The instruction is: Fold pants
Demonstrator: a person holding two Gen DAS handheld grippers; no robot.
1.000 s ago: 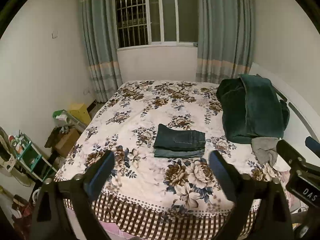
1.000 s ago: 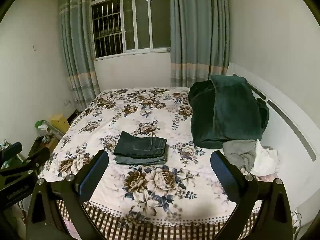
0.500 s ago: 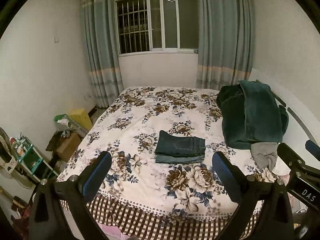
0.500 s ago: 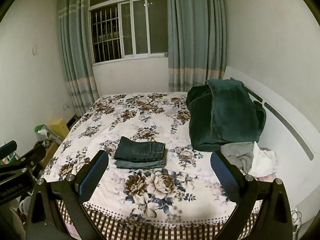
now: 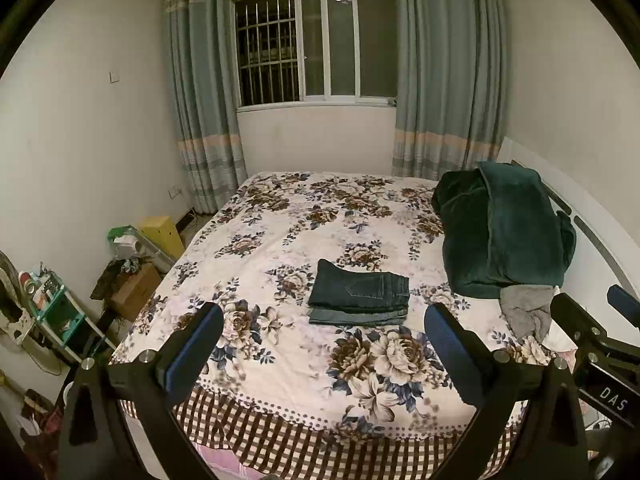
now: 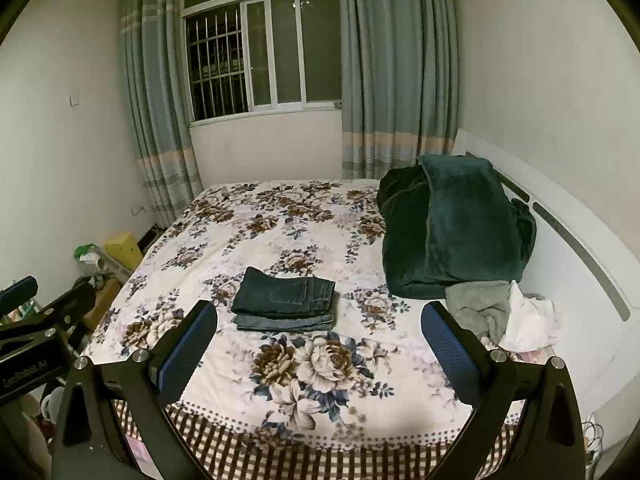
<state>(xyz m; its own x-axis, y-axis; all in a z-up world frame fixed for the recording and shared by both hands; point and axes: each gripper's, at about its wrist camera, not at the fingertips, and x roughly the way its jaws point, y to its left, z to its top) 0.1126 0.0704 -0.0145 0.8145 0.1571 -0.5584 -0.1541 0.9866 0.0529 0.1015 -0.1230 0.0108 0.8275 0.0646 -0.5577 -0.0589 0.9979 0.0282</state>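
Observation:
Dark blue jeans [image 5: 359, 295] lie folded into a compact rectangle near the middle of the floral bed [image 5: 280, 216]; they also show in the right wrist view [image 6: 285, 301]. My left gripper [image 5: 324, 344] is open and empty, held back from the bed's near edge, well short of the jeans. My right gripper [image 6: 319, 342] is open and empty too, at a similar distance. Each gripper's side shows in the other's view.
A folded dark green blanket [image 5: 504, 236] rests against the white headboard [image 6: 580, 248] at right, with grey [image 6: 476, 312] and white cloths [image 6: 528, 324] beside it. Boxes and a green shelf [image 5: 52, 312] crowd the floor at left. Curtains and a window stand behind.
Both grippers have drawn back and risen away from the bed, so the folded jeans appear smaller and farther. The jeans have not moved. Both stay open.

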